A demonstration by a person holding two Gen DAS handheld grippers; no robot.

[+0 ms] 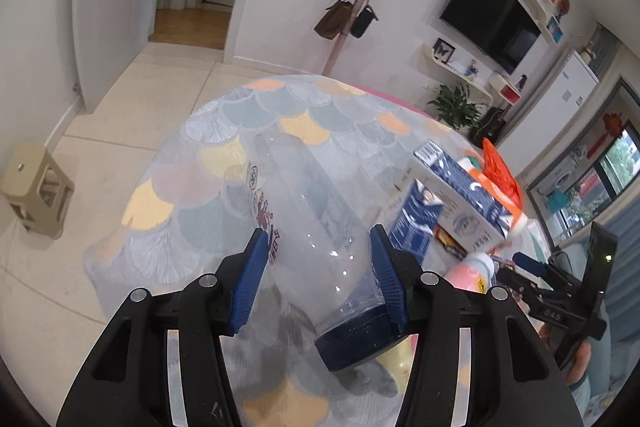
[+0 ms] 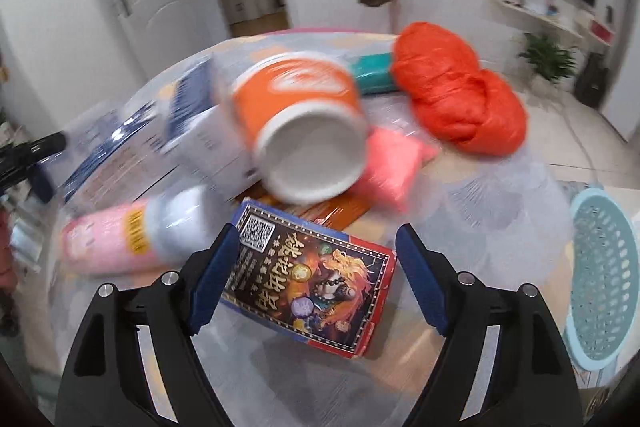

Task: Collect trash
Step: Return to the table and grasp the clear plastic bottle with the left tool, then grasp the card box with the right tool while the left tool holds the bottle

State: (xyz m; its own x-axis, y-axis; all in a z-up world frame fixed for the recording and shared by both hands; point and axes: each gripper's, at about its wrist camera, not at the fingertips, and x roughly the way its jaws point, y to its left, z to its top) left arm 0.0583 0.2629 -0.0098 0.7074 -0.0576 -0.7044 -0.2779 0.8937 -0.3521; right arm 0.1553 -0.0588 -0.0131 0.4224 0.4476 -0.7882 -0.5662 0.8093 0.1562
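the left tool [image 1: 318, 279] is closed on a clear plastic bottle [image 1: 316, 223], its blue pads pressing the body just above the dark blue cap [image 1: 356, 343]; the bottle is held over the table [image 1: 192, 211], on the side of the trash pile away from the basket. its long axis runs from the cap, nearest the camera and low, up and away toward the table's far edge, tilted a little left, so the base points away and the cap points back at the holder. the wall is thin and slick and the hold sits near the tapering shoulder, so i judge it could squirm out or pivot between the pads if swung fast. the right tool [image 2: 316, 275] stands wide, holding nothing, its pads either side of a printed card box [image 2: 308, 283] lying flat just in front of the pile, long axis running from near the pink bottle [image 2: 120, 243] toward the basket [image 2: 604, 275], skewed to the pads. closing on that skew may twist the box or nudge the tipped orange cup [image 2: 304, 123], which lies just behind the box and looks free to roll. the basket sits low beyond the table edge, well apart from the box, so a loose hold risks a drop on the way.
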